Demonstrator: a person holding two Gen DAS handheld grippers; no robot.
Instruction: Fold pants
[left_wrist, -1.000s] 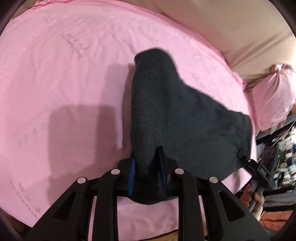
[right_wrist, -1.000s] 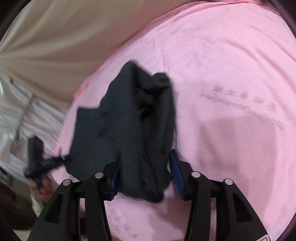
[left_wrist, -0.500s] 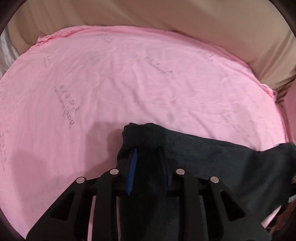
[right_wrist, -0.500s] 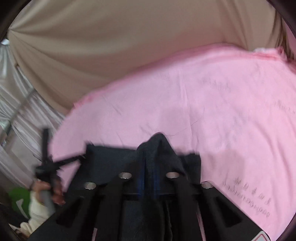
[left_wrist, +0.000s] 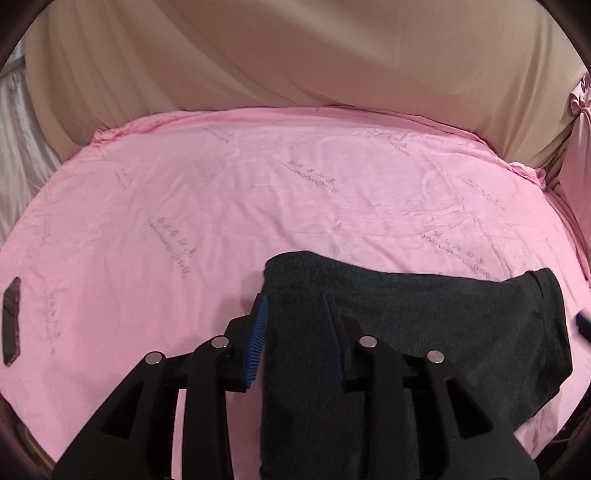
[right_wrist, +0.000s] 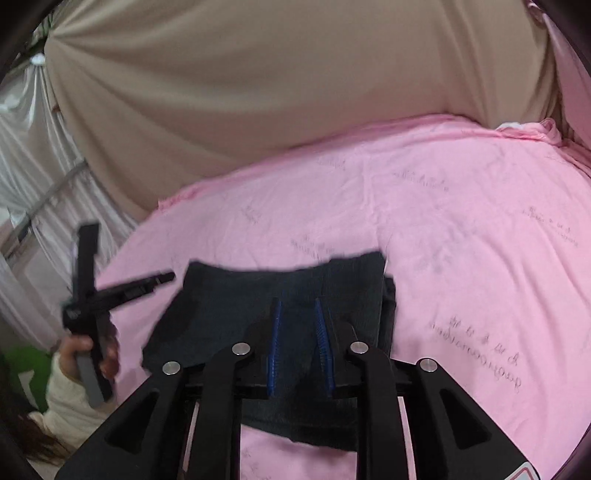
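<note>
The dark grey pants (left_wrist: 424, 325) lie folded into a wide band on the pink sheet (left_wrist: 258, 206). My left gripper (left_wrist: 293, 308) stands with its blue-padded jaws parted around the band's left end, cloth between them. In the right wrist view my right gripper (right_wrist: 299, 308) sits with jaws parted over the right part of the pants (right_wrist: 258, 295), the cloth lying between the pads. The left gripper (right_wrist: 110, 291) also shows there at the far left, held in a hand.
A beige curtain (left_wrist: 295, 55) hangs behind the pink-covered surface. A small dark patch (left_wrist: 11, 325) lies at the sheet's left edge. Pink knotted cloth (left_wrist: 580, 110) hangs at the right. White drapes (right_wrist: 33, 166) and a person's cream sleeve (right_wrist: 70, 402) show at the left.
Both grippers carried the pants from hanging above the sheet down onto it, and the cloth now lies as a flat band. Both jaws have widened from their tight pinch.
</note>
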